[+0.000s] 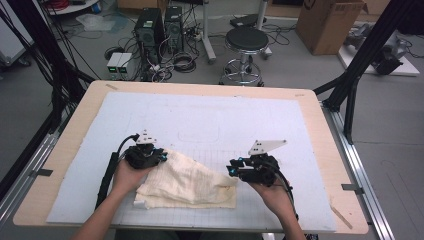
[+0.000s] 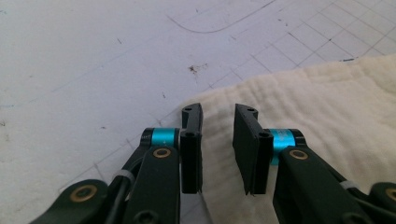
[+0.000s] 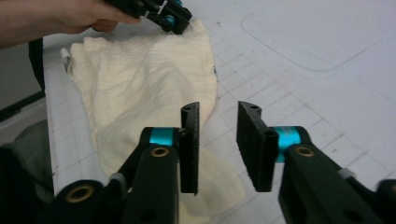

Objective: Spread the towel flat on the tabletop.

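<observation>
1. Both forearms come in from the bottom edge of the high view, each hand wrapped around a black claw with teal rings near the pads and a grey three-cornered plate on top.
2. Between them is the cloth [image 1: 185, 184], cream coloured, soft, with a quilted, crinkly weave. It's folded over loosely into a rumpled wedge, wider on the left, tapering to the right, with a thin flat layer sticking out along the near edge.
3. It lies on the near middle of the bench [image 1: 320, 150], on a white mat [image 1: 210, 112] printed with a fine grid and a rounded rectangle outline further back. The wooden rim shows all round the mat.
4. Left claw [image 1: 162, 156] sits at the cloth's far left corner, pointing right. In the left gripper view its flat black pads straddle the cloth's rounded edge [image 2: 289, 107] with a clear gap, so it's released, not pinching anything.
5. Right claw [image 1: 233, 167] is just off the cloth's right tip, pointing left. In the right gripper view its pads are apart, with grid and a bit of cloth [image 3: 144, 84] under the gap. Also released.
6. Loads of bare mat behind and to both sides of the cloth. Much less on the near side.
7. Hands are low, wrists roughly level, cables trailing back along the forearms.
</observation>
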The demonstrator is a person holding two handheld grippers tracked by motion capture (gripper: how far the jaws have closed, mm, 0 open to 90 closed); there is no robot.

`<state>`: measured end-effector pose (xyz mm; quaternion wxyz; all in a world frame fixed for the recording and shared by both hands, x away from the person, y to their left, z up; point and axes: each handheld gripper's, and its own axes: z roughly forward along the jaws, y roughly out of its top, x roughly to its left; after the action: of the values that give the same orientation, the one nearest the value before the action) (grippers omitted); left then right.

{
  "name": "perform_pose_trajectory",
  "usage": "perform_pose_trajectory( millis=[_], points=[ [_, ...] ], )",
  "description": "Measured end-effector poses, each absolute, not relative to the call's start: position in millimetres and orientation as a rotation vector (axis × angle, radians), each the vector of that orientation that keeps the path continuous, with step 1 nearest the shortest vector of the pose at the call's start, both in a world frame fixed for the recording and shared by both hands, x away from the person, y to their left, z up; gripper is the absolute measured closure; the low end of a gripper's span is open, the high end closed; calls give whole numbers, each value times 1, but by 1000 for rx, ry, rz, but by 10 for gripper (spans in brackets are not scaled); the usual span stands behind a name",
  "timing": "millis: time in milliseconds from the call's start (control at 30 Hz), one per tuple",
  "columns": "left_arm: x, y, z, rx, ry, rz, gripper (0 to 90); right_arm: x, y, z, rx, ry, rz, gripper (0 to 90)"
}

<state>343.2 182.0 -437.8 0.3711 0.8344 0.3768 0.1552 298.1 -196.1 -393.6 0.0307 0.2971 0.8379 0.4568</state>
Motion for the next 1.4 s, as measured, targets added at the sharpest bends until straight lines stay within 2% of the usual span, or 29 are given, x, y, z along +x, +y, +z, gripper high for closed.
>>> perform_pose_trajectory(
  millis=[33, 167, 200, 233, 300, 333, 367, 567, 833, 1133, 1300, 1400],
  points=[
    [342, 182, -437, 2146, 960, 396, 801, 304, -195, -403, 962, 2667, 1392, 611],
    [342, 183, -438, 2153, 950, 389, 870, 303, -191, -415, 971, 2738, 1312, 623],
    [341, 182, -437, 2155, 948, 393, 883, 303, -188, -422, 978, 2786, 1258, 679],
    [341, 182, -437, 2154, 948, 397, 883, 303, -188, -422, 978, 2786, 1258, 679],
    [340, 182, -437, 2155, 948, 390, 887, 303, -184, -427, 957, 2824, 1233, 770],
    [340, 183, -437, 2162, 940, 384, 888, 301, -181, -428, 922, 2853, 1214, 854],
    [338, 184, -436, 2159, 941, 390, 888, 300, -180, -428, 907, 2867, 1210, 872],
    [335, 190, -429, 2104, 945, 411, 889, 299, -183, -420, 899, 2788, 1234, 880],
    [334, 202, -419, 2015, 989, 469, 889, 313, -189, -386, 891, 2523, 1267, 881],
    [340, 204, -421, 1978, 1027, 483, 890, 332, -184, -394, 909, 2485, 1203, 881],
    [355, 210, -419, 1908, 1085, 495, 891, 346, -185, -390, 927, 2446, 1203, 883],
    [381, 205, -409, 1885, 1108, 528, 892, 371, -183, -381, 950, 2380, 1165, 880]
  ],
)
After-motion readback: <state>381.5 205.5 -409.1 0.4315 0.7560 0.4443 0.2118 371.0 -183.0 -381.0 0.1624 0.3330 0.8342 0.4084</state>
